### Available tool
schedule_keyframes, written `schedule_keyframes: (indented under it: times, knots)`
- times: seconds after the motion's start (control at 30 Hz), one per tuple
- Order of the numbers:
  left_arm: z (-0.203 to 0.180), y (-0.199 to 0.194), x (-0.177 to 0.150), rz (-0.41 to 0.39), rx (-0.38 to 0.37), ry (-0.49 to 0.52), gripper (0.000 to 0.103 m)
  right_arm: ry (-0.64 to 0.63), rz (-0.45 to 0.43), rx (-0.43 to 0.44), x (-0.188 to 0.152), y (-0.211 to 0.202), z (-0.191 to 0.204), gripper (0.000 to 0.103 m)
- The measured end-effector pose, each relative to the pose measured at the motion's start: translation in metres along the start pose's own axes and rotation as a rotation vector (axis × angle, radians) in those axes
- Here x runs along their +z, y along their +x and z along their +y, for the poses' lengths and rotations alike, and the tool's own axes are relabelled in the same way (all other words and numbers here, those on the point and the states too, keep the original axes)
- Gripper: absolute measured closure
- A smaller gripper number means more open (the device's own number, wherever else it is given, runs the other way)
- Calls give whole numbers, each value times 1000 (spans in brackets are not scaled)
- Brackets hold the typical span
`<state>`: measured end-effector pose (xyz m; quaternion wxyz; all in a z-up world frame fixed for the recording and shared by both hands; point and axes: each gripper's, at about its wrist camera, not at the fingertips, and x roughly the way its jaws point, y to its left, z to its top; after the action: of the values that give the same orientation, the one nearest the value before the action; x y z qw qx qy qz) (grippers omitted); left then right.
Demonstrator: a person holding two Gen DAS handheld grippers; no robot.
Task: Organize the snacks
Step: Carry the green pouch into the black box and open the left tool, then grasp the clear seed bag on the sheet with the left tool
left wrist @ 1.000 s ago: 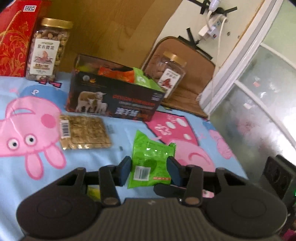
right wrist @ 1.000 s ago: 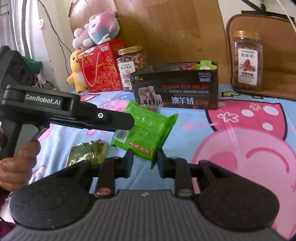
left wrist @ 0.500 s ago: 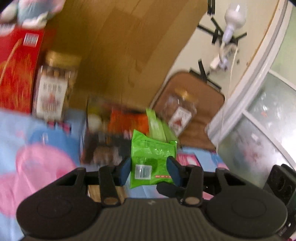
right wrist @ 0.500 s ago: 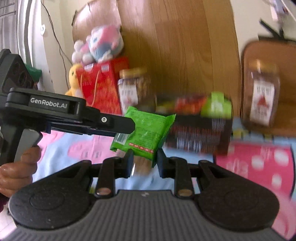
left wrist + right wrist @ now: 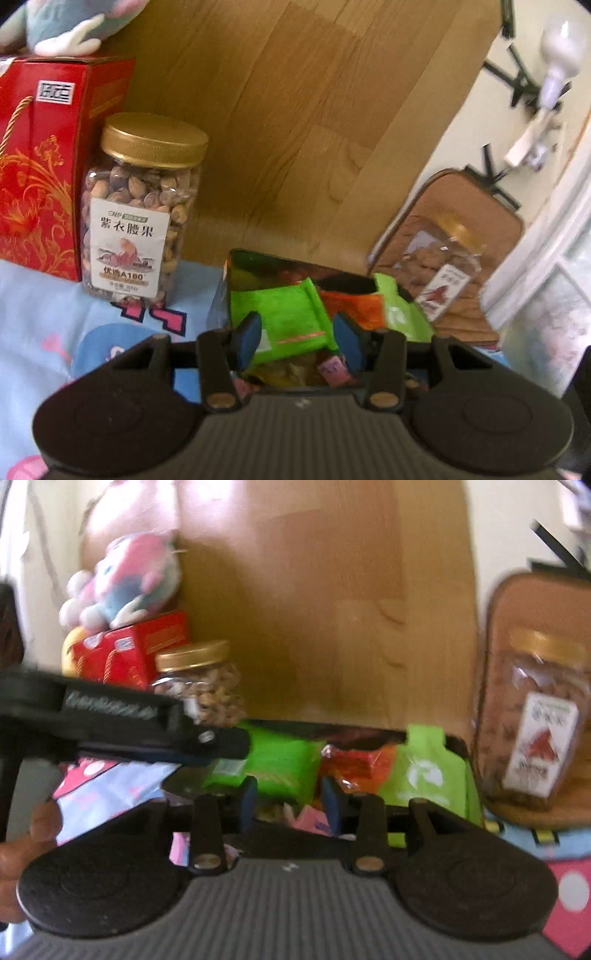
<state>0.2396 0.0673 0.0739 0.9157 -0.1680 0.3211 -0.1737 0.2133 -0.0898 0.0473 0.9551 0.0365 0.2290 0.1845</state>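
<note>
A green snack packet (image 5: 280, 321) hangs over the open dark snack box (image 5: 236, 266), above the loose snacks in it. My left gripper (image 5: 297, 338) is shut on the packet's near end. In the right wrist view the same green packet (image 5: 273, 768) lies just past my right gripper (image 5: 290, 799). The right jaws are opening, and the packet's lower edge sits loosely between the pads. One left gripper finger (image 5: 221, 747) reaches in from the left onto the packet. Inside the box (image 5: 354, 731) are an orange packet (image 5: 354, 764) and another green packet (image 5: 424, 775).
A gold-lidded nut jar (image 5: 140, 210) and a red gift box (image 5: 37, 166) with a plush toy (image 5: 125, 579) on top stand left of the snack box. A second jar (image 5: 532, 720) leans on a brown cushion (image 5: 480, 206) at the right. A wooden headboard rises behind. A person's hand (image 5: 22, 845) holds the left gripper.
Both grippers lifted the green packet off the bedsheet and carried it forward over the dark box. The right jaws have widened around its corner.
</note>
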Motion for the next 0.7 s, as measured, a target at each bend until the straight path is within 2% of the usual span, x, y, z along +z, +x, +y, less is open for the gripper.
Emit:
schedule_keyframes:
  times: [0.13,0.2,0.33,0.43,0.5,0.6,0.7]
  knots:
    - [16,-48,-16,-67,-67,-18,57,98,-65,35,-13,-41,-13,62]
    - [28,-62,-27,-58,-71,-43,57,130,-71,74,-25,-59,-20,60]
    - [54,-64,-56,40,-52,-144,57,217,22,124,-55,-68,-31,60]
    - [69,-55,-72,100,-49,-217,57,325,129,164,-70,-51,-39,59]
    - [71,-45,-78,131,-61,-249,57,395,167,195,-76,-44,-44,60]
    - [75,-36,-89,158,-91,-286,56,439,181,217,-75,-37,-46,61]
    - [71,-33,-94,139,-115,-298,54,484,203,265,-74,-28,-43,61]
